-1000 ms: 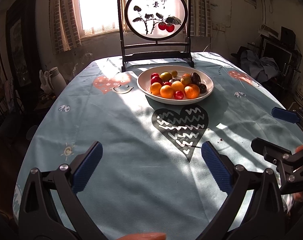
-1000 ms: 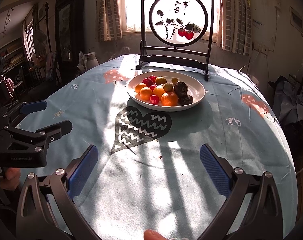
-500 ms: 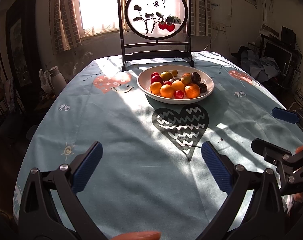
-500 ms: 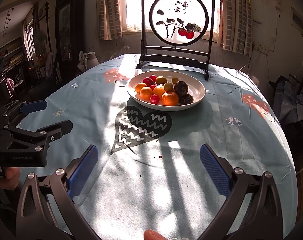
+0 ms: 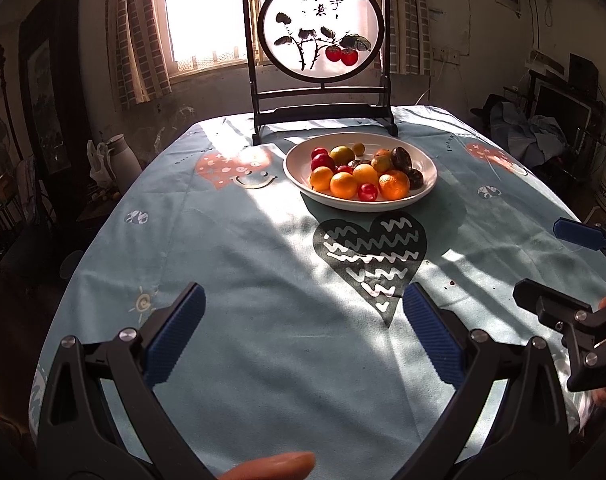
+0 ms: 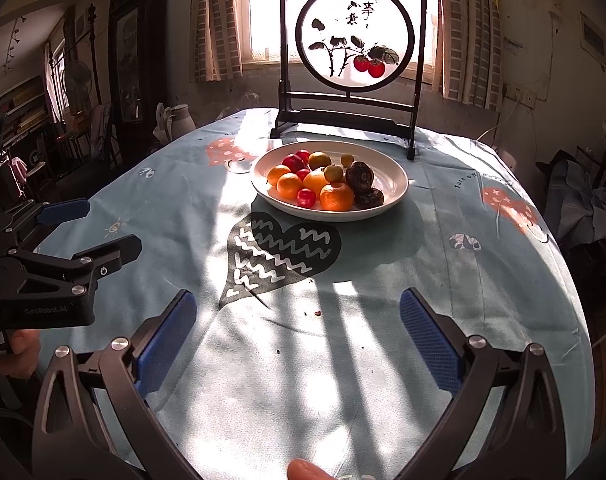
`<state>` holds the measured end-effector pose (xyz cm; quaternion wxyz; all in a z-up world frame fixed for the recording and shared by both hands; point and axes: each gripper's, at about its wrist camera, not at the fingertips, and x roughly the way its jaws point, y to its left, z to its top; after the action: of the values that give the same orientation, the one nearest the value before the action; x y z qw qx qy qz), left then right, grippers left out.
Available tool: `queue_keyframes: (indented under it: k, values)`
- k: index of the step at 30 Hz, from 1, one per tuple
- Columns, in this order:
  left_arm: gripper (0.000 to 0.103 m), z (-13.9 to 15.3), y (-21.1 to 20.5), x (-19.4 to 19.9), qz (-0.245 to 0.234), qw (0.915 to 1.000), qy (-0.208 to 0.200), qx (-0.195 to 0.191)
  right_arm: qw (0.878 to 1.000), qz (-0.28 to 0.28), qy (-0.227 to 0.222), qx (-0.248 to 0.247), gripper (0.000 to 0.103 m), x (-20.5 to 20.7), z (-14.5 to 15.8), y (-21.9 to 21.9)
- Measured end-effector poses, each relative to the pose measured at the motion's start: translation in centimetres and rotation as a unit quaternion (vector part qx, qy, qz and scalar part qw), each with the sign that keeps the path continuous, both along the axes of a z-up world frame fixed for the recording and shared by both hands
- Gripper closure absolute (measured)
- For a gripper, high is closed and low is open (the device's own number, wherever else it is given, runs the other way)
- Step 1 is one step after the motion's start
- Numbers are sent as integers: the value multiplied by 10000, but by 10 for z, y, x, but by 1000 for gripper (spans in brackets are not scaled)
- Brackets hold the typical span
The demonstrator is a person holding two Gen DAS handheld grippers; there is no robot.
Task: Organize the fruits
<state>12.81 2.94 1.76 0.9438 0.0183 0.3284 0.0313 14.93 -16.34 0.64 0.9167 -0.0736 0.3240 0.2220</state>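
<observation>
A white plate (image 5: 425, 165) at the far middle of the table holds oranges (image 5: 394, 186), red plums (image 5: 368, 192), green-yellow fruits (image 5: 342, 154) and dark passion fruits (image 5: 401, 158). The plate also shows in the right wrist view (image 6: 393, 179) with an orange (image 6: 336, 197) in front. My left gripper (image 5: 303, 332) is open and empty over the near tablecloth. My right gripper (image 6: 299, 334) is open and empty, level with it. Each shows at the edge of the other's view: right gripper (image 5: 559, 268), left gripper (image 6: 89, 226).
A light-blue tablecloth (image 5: 239, 264) with a dark heart print (image 5: 369, 252) covers the table. A framed round screen with painted red fruit (image 5: 321, 46) stands behind the plate. A white jug (image 5: 121, 158) sits off the table's left. Clutter lies at the right (image 5: 543, 136).
</observation>
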Motion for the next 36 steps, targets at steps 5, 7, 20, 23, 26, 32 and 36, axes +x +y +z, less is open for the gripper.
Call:
queue_keyframes:
  k: [5,7,20,23,26,32,36]
  values:
    - [2,0,-2,0,-47,10000,-3,9,10000,-8,9,-2,1,1,1,0]
    - [2,0,-2,0,-55,10000,5,3,10000,-5,11,3,1,1,1,0]
    - [2,-1,-3,0,-66,10000,14,6,10000,-5,10,-6,1,1,2,0]
    - [2,-1,-3,1,-71,10000,21,12,10000,-4,6,-4,1,1,2,-1]
    - [2,-2,-4,1,-69,10000,28,22,10000,-6,7,-4,1,1,2,-1]
    - [2,-3,-5,1,-72,10000,35,15,10000,-4,9,-4,1,1,2,-1]
    - [2,-3,-5,0,-73,10000,39,16,10000,-23,14,-1,1,2,2,-2]
